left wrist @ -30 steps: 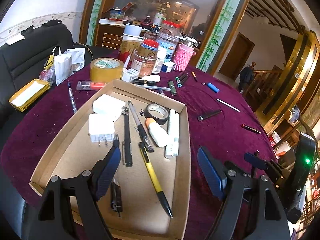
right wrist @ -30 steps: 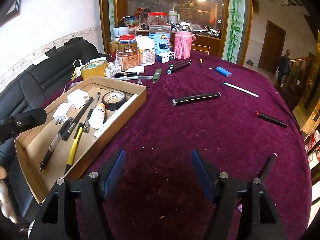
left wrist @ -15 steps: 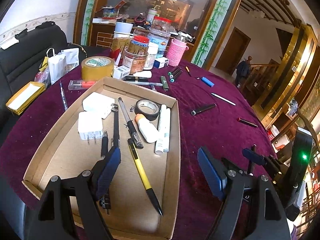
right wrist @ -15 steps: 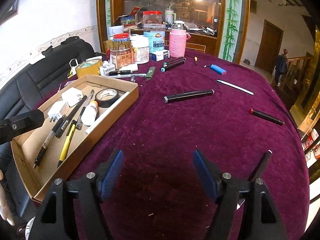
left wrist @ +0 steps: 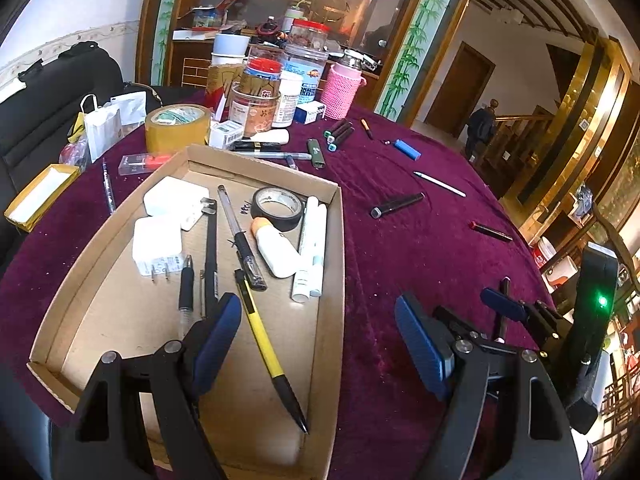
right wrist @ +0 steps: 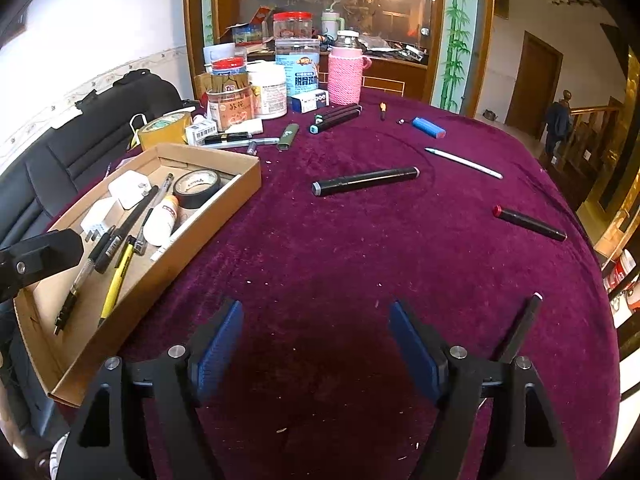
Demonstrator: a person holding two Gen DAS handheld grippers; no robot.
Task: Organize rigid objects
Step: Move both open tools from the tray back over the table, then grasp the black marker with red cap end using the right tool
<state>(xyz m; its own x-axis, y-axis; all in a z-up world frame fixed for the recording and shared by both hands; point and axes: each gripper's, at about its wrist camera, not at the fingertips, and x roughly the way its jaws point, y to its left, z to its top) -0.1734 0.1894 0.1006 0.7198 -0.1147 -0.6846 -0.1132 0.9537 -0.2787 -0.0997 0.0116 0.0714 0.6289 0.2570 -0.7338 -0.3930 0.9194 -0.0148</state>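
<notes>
A shallow cardboard tray (left wrist: 340, 240) lies on the purple cloth and holds a yellow pen (left wrist: 264, 344), black pens, a black tape roll (left wrist: 278, 208), white chargers (left wrist: 158, 246), a white bottle (left wrist: 276, 254) and white tubes. My left gripper (left wrist: 316, 320) hangs open and empty over the tray's right wall. My right gripper (right wrist: 316, 316) hovers over bare cloth to the right of the tray (right wrist: 224, 208); its jaws are opening with nothing between them. Loose on the cloth lie a black marker (right wrist: 364, 181), a red-capped marker (right wrist: 528, 224), a white pen (right wrist: 464, 163) and a blue lighter (right wrist: 429, 127).
Jars, a pink knitted bottle (right wrist: 346, 76), a yellow tape roll (left wrist: 178, 128) and more pens crowd the table's far side. A black pen (right wrist: 520, 328) lies beside my right gripper's right finger. A black sofa (right wrist: 80, 144) stands at the left. A person stands in the far doorway.
My left gripper has drifted slightly to the right, so the tray sits further left in its view. My right gripper's jaws have spread a little wider. No object has moved.
</notes>
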